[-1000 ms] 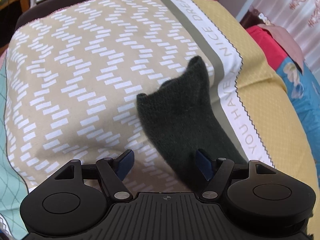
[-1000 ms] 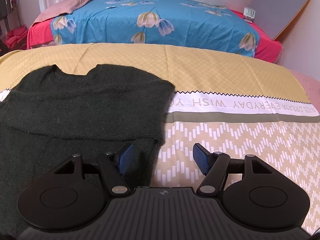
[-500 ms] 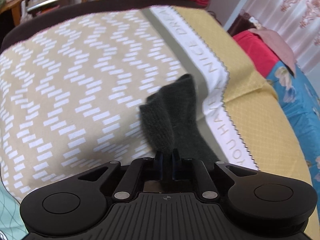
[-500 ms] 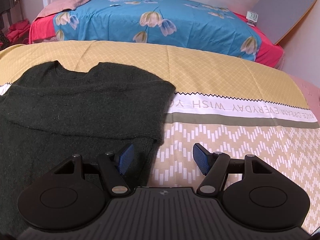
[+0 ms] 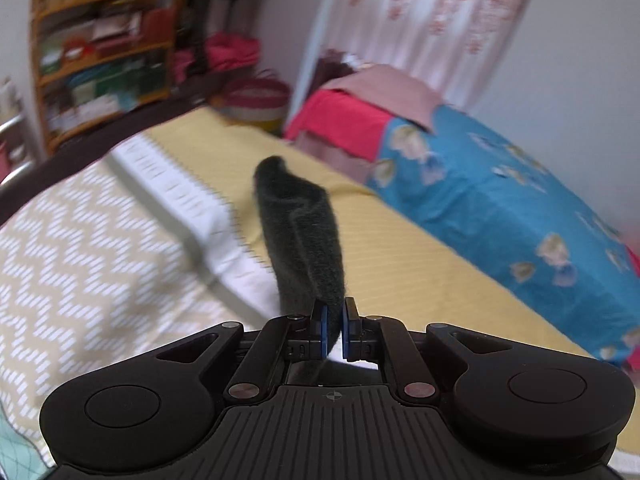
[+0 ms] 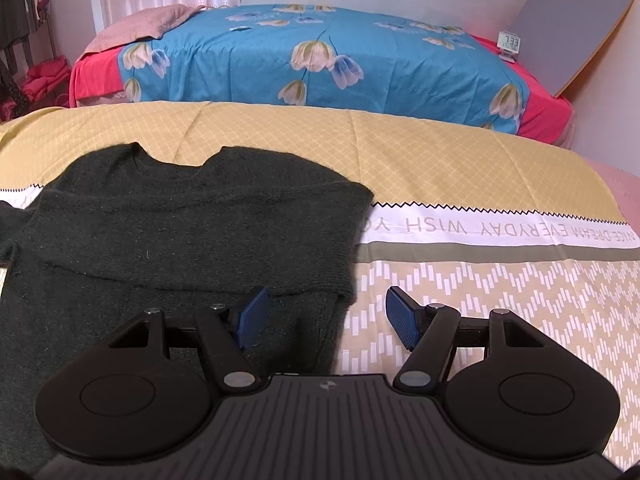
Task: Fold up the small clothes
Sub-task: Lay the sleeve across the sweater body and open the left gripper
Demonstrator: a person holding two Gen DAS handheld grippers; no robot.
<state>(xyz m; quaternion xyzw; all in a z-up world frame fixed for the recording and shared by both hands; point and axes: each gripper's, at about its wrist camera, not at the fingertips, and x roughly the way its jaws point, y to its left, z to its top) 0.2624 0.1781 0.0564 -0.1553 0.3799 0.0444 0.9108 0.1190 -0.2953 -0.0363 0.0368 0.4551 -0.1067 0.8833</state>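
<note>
A dark green knitted sweater [image 6: 172, 236] lies on the patterned bedspread [image 6: 460, 292], its right sleeve folded across the body. In the left wrist view its other sleeve [image 5: 304, 232] stands up off the bed, and my left gripper [image 5: 334, 328] is shut on it, the blue pads pinching the knit. In the right wrist view my right gripper [image 6: 324, 316] hovers open over the sweater's lower right edge. The left finger is above the knit, the right finger above bare bedspread, and nothing is between them.
A second bed with a blue flowered cover [image 6: 320, 60] stands behind the bedspread, with a grey board [image 6: 568, 28] and a small clock [image 6: 509, 43] at its right end. A shelf [image 5: 100, 48] and a basket [image 5: 256, 100] stand past the bed's far end.
My left gripper closed on the sleeve, then lifted it off the bed and swung toward the blue bed. The right gripper has stayed put and open.
</note>
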